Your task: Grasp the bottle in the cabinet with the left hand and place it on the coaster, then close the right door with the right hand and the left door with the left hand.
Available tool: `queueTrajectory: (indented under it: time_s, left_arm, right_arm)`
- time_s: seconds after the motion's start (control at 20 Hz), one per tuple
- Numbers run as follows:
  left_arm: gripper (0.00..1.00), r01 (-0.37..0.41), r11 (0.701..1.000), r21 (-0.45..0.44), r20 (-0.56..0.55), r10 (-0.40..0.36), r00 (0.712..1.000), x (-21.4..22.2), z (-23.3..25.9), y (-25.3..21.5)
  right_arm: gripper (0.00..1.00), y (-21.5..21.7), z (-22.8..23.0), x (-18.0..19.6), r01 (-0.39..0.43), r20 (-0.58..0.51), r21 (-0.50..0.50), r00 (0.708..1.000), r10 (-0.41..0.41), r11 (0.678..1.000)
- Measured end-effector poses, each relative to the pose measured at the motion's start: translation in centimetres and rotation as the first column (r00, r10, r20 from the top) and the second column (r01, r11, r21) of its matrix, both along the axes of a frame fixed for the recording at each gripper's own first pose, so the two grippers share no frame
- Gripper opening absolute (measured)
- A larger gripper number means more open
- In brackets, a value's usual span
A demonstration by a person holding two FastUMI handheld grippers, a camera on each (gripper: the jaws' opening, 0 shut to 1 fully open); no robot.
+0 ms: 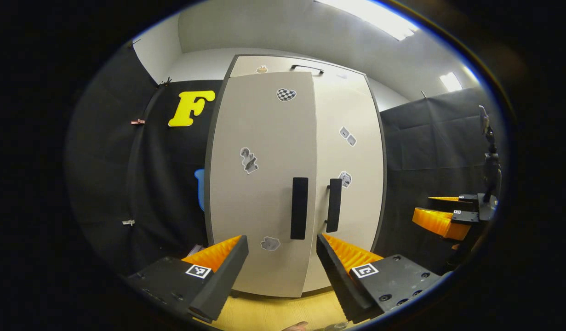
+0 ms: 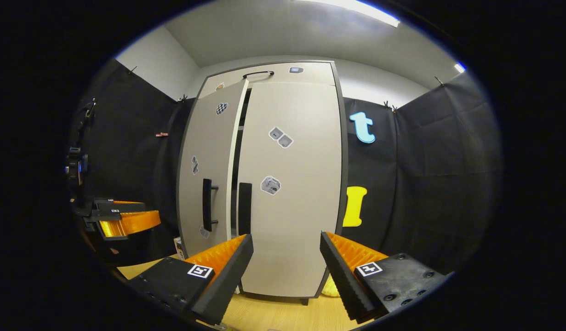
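1. We see the cabinet [image 1: 294,179] standing on the wooden table [image 1: 269,312], with the black booth wall behind it on both sides
2. In the left gripper view, the left hand-held gripper [image 1: 283,266] points at the cabinet front; its fingers stand wide apart and hold nothing
3. In that view the left door [image 1: 260,184] fills the space ahead, and its black vertical handle [image 1: 299,208] sits just above the gap between the fingers
4. The right door [image 1: 349,184] lies flush against the cabinet body, its own handle [image 1: 334,205] just beside the first
5. In the right gripper view, the right hand-held gripper [image 2: 286,266] also faces the cabinet [image 2: 264,179], fingers spread wide and empty
6. There we note the left door [image 2: 209,170] standing slightly ajar: a narrow dark gap separates its edge from the right door [image 2: 292,184], which is shut
7. We cannot tell where the bottle or the coaster is; neither can be made out in these views
8. Several small stickers [image 1: 248,160] are fixed to both door faces
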State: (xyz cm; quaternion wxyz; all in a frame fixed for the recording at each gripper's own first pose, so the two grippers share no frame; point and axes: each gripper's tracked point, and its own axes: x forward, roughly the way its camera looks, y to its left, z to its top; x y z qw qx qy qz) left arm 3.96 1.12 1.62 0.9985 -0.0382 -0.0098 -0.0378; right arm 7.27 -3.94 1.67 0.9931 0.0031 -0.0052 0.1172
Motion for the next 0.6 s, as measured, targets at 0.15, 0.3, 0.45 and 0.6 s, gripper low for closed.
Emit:
queueTrajectory:
  time_s: [0.15, 0.3, 0.45, 0.6]
  left_arm:
    - [0.95, -0.005, 1.0, 0.005, -0.001, 0.005, 1.0, -0.01, -0.07, -0.1]
    - [0.95, -0.015, 1.0, -0.006, -0.003, 0.015, 1.0, 0.01, -0.13, 0.09]
    - [0.95, -0.035, 0.999, -0.007, 0.0, 0.035, 0.999, -0.13, -0.07, 0.19]
    - [0.95, -0.042, 0.999, -0.014, -0.004, 0.042, 0.999, -0.1, -0.22, 0.11]
  right_arm:
    - [0.97, 0.08, -0.11, 0.06, -0.006, -0.004, -0.007, 1.0, 0.006, 1.0]
    - [0.97, 0.21, -0.26, 0.08, -0.016, -0.009, -0.019, 1.0, 0.016, 1.0]
    - [0.97, 0.21, -0.13, 0.07, -0.019, -0.003, -0.029, 1.0, 0.018, 0.999]
    - [0.97, 0.56, -0.17, -0.08, -0.035, -0.005, -0.035, 0.999, 0.035, 0.999]
